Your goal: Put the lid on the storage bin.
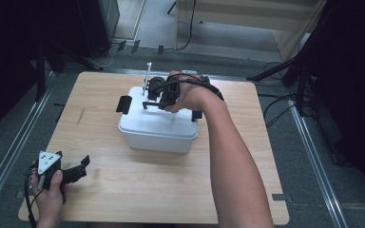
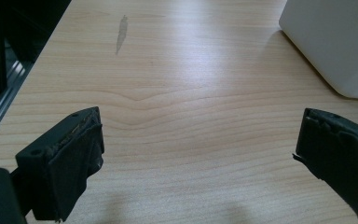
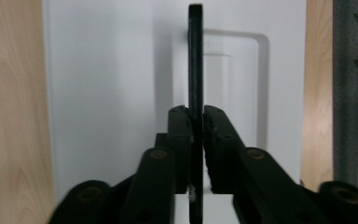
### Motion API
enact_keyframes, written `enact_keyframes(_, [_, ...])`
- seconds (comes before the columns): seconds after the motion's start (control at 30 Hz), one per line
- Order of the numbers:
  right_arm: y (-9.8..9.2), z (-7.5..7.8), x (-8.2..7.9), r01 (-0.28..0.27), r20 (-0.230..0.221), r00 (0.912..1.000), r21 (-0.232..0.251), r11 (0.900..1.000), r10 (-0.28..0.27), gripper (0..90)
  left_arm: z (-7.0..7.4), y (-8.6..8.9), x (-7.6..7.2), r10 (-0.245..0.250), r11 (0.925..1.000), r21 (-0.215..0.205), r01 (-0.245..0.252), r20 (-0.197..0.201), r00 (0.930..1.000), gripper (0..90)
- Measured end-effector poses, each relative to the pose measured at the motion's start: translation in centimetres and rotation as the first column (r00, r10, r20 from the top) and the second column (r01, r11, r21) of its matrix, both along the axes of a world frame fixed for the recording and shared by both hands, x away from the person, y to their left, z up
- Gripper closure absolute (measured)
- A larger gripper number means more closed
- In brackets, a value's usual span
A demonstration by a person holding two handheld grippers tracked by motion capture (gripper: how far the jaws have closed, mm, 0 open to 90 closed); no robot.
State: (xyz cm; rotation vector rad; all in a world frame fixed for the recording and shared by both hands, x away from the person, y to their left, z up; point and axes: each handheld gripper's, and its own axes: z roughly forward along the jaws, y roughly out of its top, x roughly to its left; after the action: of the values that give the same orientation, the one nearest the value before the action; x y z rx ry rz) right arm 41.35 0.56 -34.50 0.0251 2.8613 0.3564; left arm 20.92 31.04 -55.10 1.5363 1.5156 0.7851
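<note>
Pinching the black handle [image 3: 195, 60] with my right gripper [image 3: 195, 122], I saw its long axis run straight ahead over the white box's lid [image 3: 102, 84]; my left gripper [image 2: 198, 140] rested slack, well apart.

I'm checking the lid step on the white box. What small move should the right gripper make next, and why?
Probably lift straight up. The right gripper has its fingers around the thin black handle standing on the white box's lid, while the left gripper rests open on the table.
</note>
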Motion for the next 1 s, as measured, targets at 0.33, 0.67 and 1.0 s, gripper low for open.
enact_keyframes(0.33, [-1.5, 1.0, -1.0, 0.093, 0.042, 0.9946, 0.048, 0.994, -0.095, 0.0, 0.0, 0.0, 0.0, -0.001, 1.0000, 0.000, 0.001, 0.000, 1.0000, 1.6])
enact_keyframes(0.67, [-5.2, 0.8, -1.8, 0.128, 0.032, 0.9910, 0.053, 0.990, -0.130, 0.0, 0.0, 0.0, 0.0, 0.002, 1.0000, -0.004, -0.002, -0.002, 1.0000, 1.6])
enact_keyframes(1.0, [-9.6, -0.2, -2.3, 0.193, 0.016, 0.9808, 0.073, 0.979, -0.195, 0.0, 0.0, 0.0, 0.0, 0.002, 1.0000, 0.006, -0.002, 0.004, 1.0000, 1.6])
